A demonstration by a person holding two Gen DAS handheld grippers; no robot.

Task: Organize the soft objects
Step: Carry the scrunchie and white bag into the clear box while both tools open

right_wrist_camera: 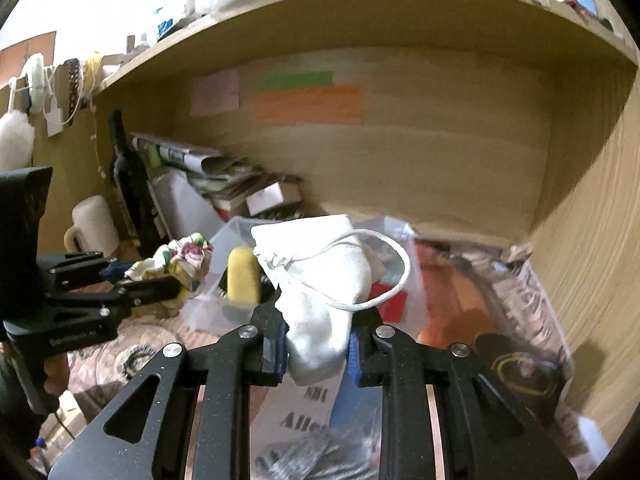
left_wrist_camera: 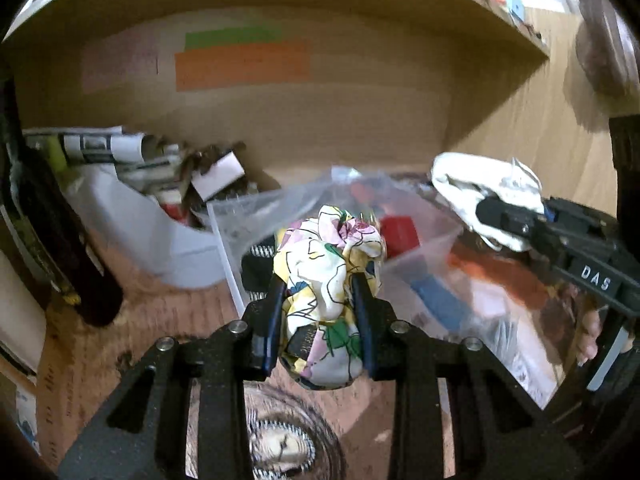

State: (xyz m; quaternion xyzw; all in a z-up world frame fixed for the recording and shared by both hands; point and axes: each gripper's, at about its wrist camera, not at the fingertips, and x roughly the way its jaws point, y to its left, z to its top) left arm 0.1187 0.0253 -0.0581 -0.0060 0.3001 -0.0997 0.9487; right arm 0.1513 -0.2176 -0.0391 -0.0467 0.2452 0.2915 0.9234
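1. Gripper on my left (left_wrist_camera: 320, 308) pinches the patterned cloth bundle (left_wrist_camera: 328, 280), lifted clear of the clear bin (left_wrist_camera: 228, 240).
2. My right gripper (right_wrist_camera: 316, 344) clamps the white pouch (right_wrist_camera: 320, 280) above the bench clutter, I judge for sorting.

Both grippers matte black, speckled finish. Left gripper (left_wrist_camera: 320, 308): blue finger pads, silver round screws on the linkage. Right gripper (right_wrist_camera: 316, 340): same build, copper strips along inner arms; white "DAS" lettering on its side.
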